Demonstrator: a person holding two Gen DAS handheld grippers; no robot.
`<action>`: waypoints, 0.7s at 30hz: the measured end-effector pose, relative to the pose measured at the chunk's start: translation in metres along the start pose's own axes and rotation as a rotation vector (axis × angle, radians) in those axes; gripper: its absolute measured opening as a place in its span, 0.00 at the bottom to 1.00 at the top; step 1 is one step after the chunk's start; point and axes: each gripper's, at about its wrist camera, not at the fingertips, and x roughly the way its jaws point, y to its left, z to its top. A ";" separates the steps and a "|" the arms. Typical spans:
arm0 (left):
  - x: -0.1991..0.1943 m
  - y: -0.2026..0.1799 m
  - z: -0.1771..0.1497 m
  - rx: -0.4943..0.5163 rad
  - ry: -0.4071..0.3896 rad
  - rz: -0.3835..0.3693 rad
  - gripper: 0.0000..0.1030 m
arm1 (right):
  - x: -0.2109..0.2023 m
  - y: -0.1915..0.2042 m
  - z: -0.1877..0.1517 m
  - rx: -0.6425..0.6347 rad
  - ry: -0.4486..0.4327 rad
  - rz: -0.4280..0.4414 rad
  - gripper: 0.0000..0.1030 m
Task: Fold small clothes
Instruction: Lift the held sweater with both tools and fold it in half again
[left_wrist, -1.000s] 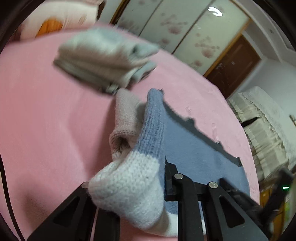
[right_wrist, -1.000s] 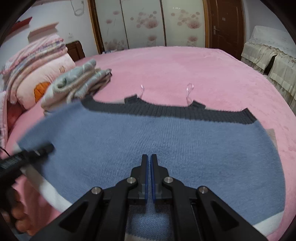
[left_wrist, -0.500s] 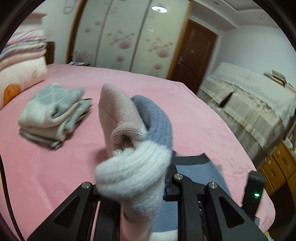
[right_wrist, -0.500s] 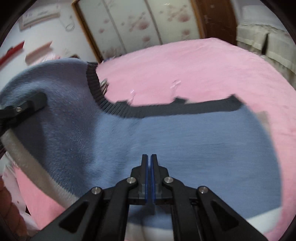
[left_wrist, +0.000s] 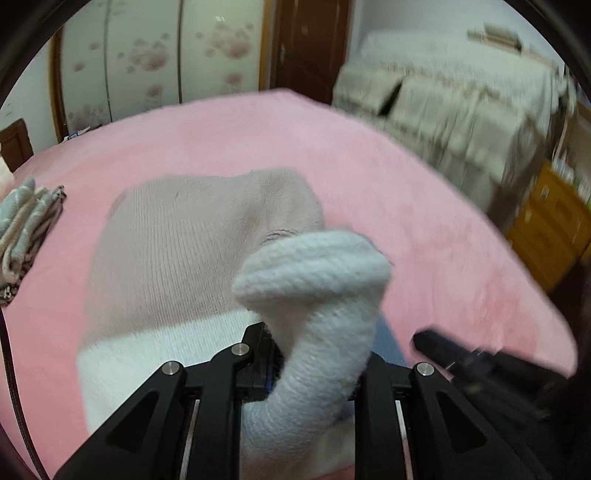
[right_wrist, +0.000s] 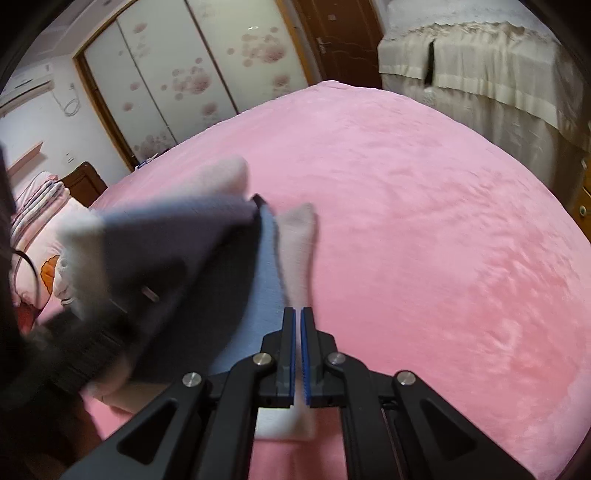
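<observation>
A knit sweater (left_wrist: 192, 251) with blue, pale pink and white bands hangs over the pink bed (left_wrist: 258, 140). My left gripper (left_wrist: 314, 354) is shut on its bunched white ribbed edge (left_wrist: 314, 280), which bulges up between the fingers. In the right wrist view the sweater (right_wrist: 192, 258) is doubled over at the left, blue side up, blurred by motion. My right gripper (right_wrist: 297, 321) is shut, its blue pads nearly touching, with a strip of the sweater's fabric running up from them and white hem (right_wrist: 284, 421) below. The right gripper (left_wrist: 450, 350) shows dark and blurred low right in the left wrist view.
A stack of folded clothes (left_wrist: 26, 221) lies at the bed's left edge. Pillows (right_wrist: 44, 236) sit at the head. A beige-covered bed (left_wrist: 461, 110), a wooden cabinet (left_wrist: 546, 229), a floral wardrobe (left_wrist: 166, 62) and a brown door (right_wrist: 343, 37) ring the bed. Bare pink bed (right_wrist: 424, 240) spreads right.
Both grippers have swung sideways with the sweater. It was spread flat and is now doubled over, the left side carried toward the right. The folded stack has slid to the left wrist view's left edge.
</observation>
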 end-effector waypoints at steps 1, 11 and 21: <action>0.004 -0.004 -0.005 0.014 0.009 0.012 0.16 | -0.001 -0.001 -0.002 0.002 0.000 0.001 0.03; 0.002 -0.009 -0.015 0.050 0.025 0.013 0.18 | 0.004 -0.004 0.004 -0.005 0.048 0.138 0.03; -0.016 -0.016 -0.010 -0.004 -0.038 -0.014 0.18 | 0.035 0.001 0.039 -0.106 0.117 0.186 0.03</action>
